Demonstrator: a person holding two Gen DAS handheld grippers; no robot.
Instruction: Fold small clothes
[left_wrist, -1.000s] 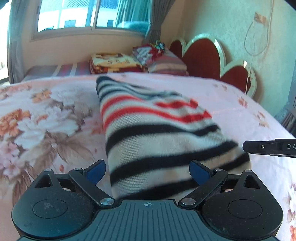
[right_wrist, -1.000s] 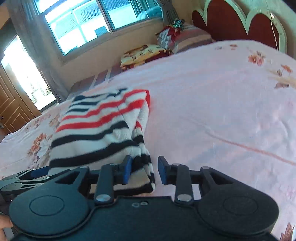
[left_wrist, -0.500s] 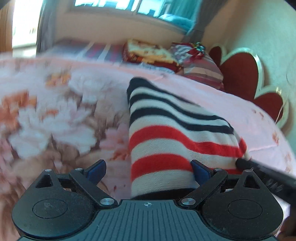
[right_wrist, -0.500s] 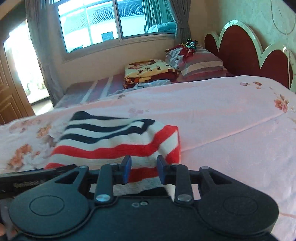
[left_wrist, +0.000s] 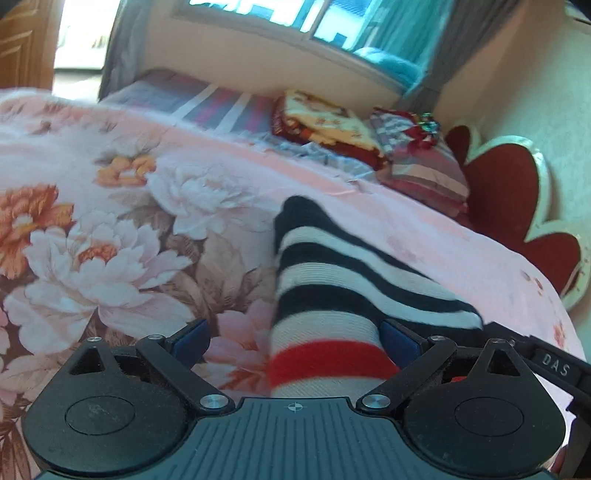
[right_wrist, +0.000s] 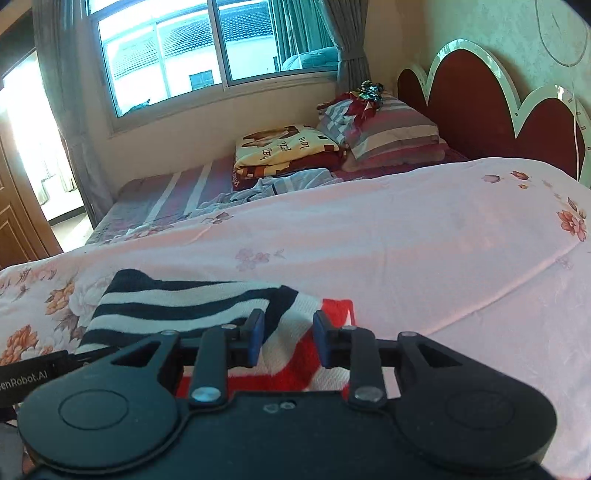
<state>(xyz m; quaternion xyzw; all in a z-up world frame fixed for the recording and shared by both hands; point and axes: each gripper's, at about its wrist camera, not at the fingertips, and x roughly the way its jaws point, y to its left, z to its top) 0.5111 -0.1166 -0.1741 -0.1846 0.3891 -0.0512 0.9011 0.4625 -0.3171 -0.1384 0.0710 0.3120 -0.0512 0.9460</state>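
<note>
- Opening just now: right gripper (right_wrist: 288, 338), blue pads apart, striped knit between them, neither pad seen pressing on it.
- Spread wide: left gripper (left_wrist: 293, 338), blue pads on either side of the same cloth; right pad at the cloth's edge, left pad clear of it with flowered sheet showing between, so no grip.
- Lying folded under both claws: striped garment (left_wrist: 332, 280), black and white bands at the far end, red bands nearest the cameras, flat on the bedspread.
- In the right wrist view, red-striped corner (right_wrist: 332, 310) just past the right pad, black-striped end reaching away toward the left.
- Crossing the lower right of the left wrist view: black bar of the other tool (left_wrist: 550, 365), lettered, just beside the garment.
- Underneath: pink floral bedspread (right_wrist: 424, 251), large blooms on the left half.
- Farther off: folded blanket (right_wrist: 284, 146) and striped pillows (right_wrist: 388, 129) by the red scalloped headboard (right_wrist: 476, 107), window (right_wrist: 192, 51) behind.
</note>
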